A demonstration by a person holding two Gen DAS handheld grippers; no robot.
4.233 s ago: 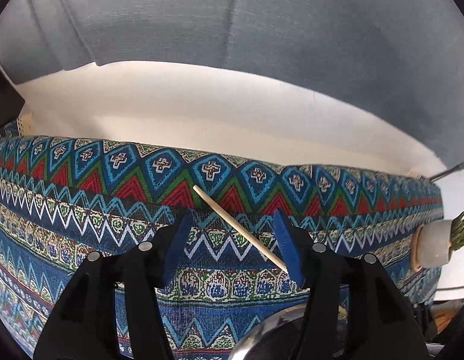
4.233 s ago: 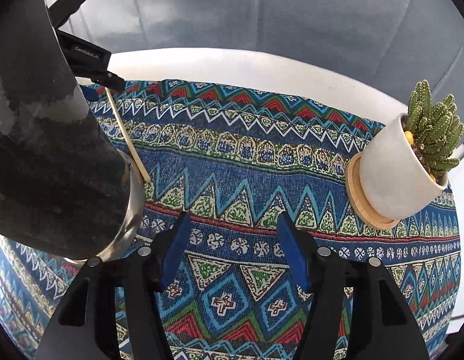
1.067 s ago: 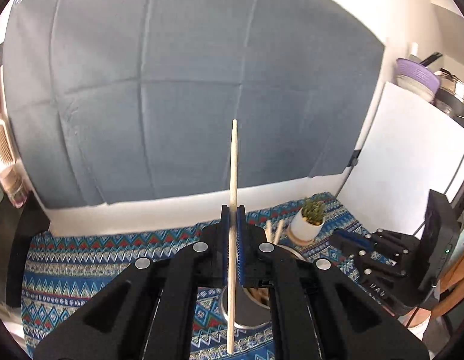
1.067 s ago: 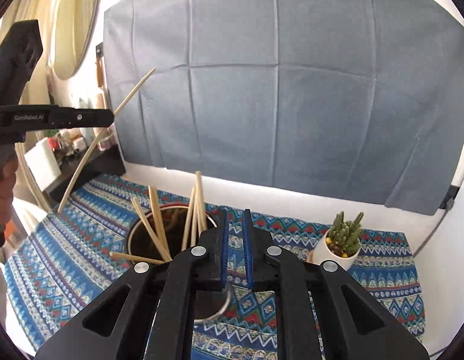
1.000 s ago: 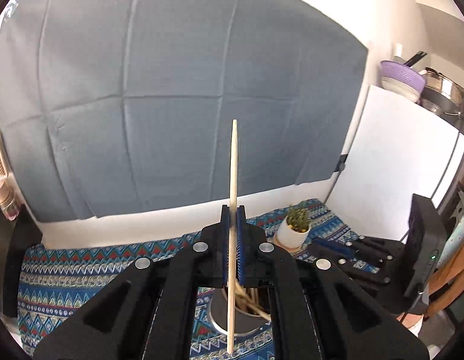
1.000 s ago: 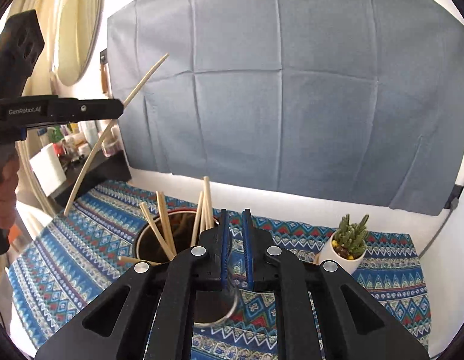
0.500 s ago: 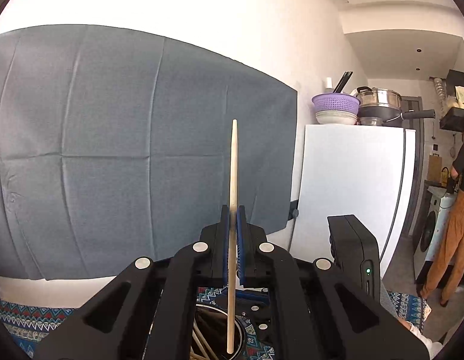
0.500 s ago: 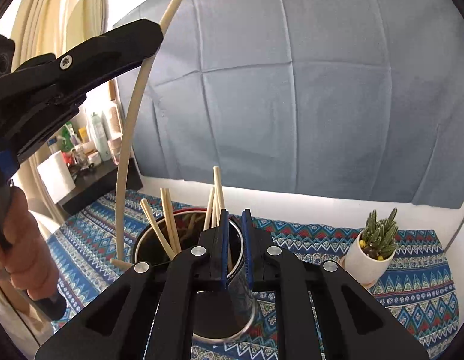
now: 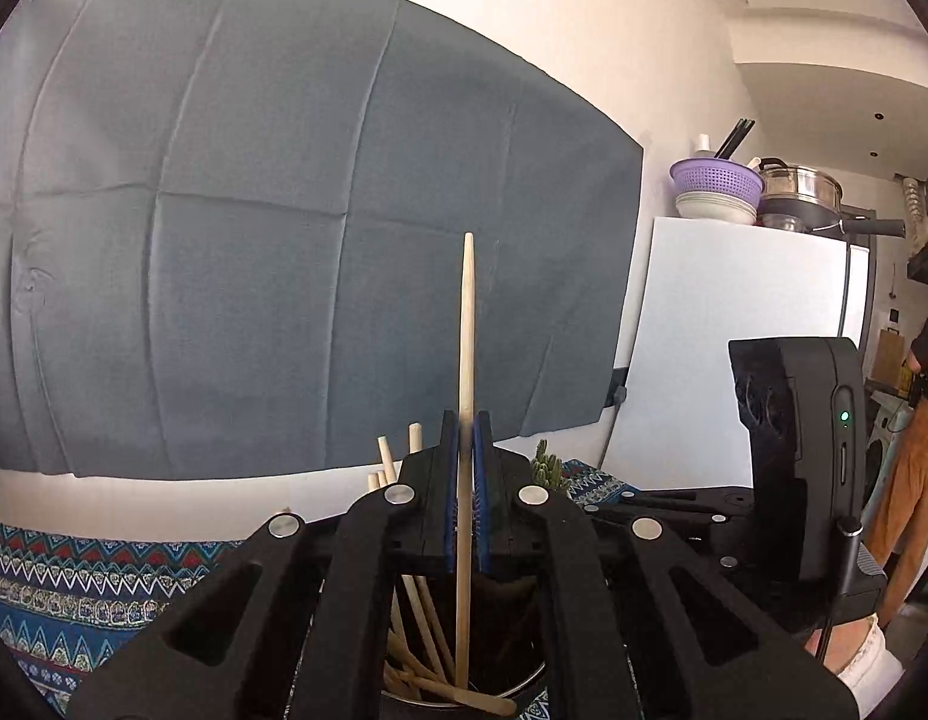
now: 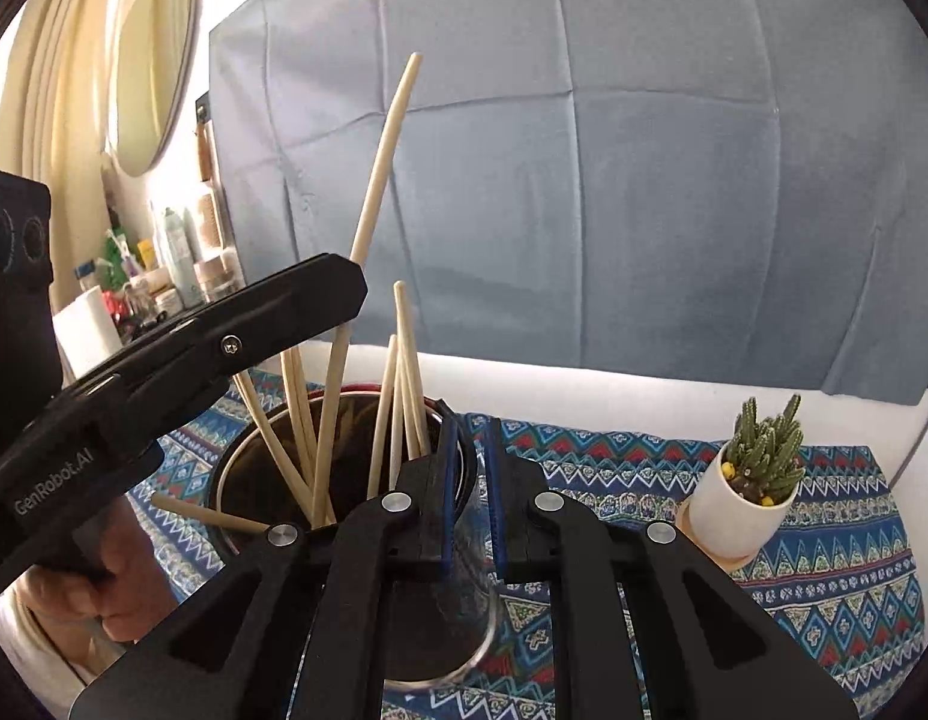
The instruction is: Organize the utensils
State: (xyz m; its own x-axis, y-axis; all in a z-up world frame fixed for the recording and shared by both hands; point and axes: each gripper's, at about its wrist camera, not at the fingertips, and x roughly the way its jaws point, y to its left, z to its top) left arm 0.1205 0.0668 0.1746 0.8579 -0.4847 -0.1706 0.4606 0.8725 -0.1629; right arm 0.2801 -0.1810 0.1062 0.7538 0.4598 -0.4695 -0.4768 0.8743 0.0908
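My left gripper [image 9: 466,426] is shut on a pale wooden chopstick [image 9: 466,360]. The chopstick stands upright and its lower end reaches into the metal utensil cup [image 9: 512,687], among several other chopsticks [image 9: 416,600]. From the right wrist view the left gripper [image 10: 320,300] holds the chopstick [image 10: 380,168] over the cup [image 10: 248,462]. My right gripper [image 10: 469,432] is shut on the cup's near rim [image 10: 464,456]; it also shows at the right of the left wrist view, fingertips hidden.
A small cactus in a white pot [image 10: 746,498] stands on a wooden coaster at the right of the patterned tablecloth [image 10: 824,540]. One chopstick [image 10: 206,516] pokes out over the cup's left rim. A grey cloth backdrop [image 9: 284,240] hangs behind the table.
The left gripper took a chopstick from the cloth, raised it upright, carried it over the cup and lowered its end inside. The right gripper closed on the cup's rim.
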